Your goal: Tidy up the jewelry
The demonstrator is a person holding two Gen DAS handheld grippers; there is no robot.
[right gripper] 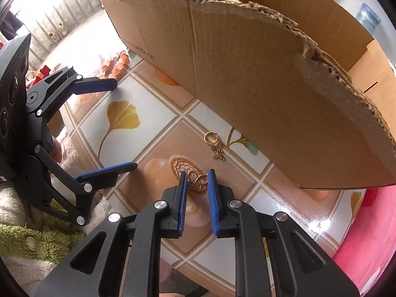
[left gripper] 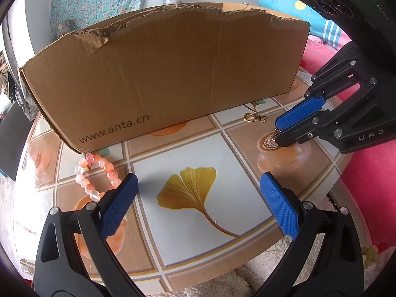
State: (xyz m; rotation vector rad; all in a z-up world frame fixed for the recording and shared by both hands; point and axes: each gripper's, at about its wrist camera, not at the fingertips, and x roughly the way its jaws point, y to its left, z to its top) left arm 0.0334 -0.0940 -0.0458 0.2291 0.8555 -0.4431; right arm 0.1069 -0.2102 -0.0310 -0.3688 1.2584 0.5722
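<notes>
Your left gripper [left gripper: 198, 198] hangs wide open and empty over the leaf-patterned tabletop [left gripper: 198, 153], likely parked clear near the bead bracelet [left gripper: 99, 173] while the other hand works. Your right gripper [right gripper: 196, 177] points steeply down onto the small gold earring [right gripper: 196, 179] lying on the table, its jaws narrowed to a slim gap with the earring between the tips; whether the pads truly pinch it I cannot tell. A second butterfly earring [right gripper: 215, 147] lies just beside the cardboard box [right gripper: 247, 86], which probably receives the pieces.
</notes>
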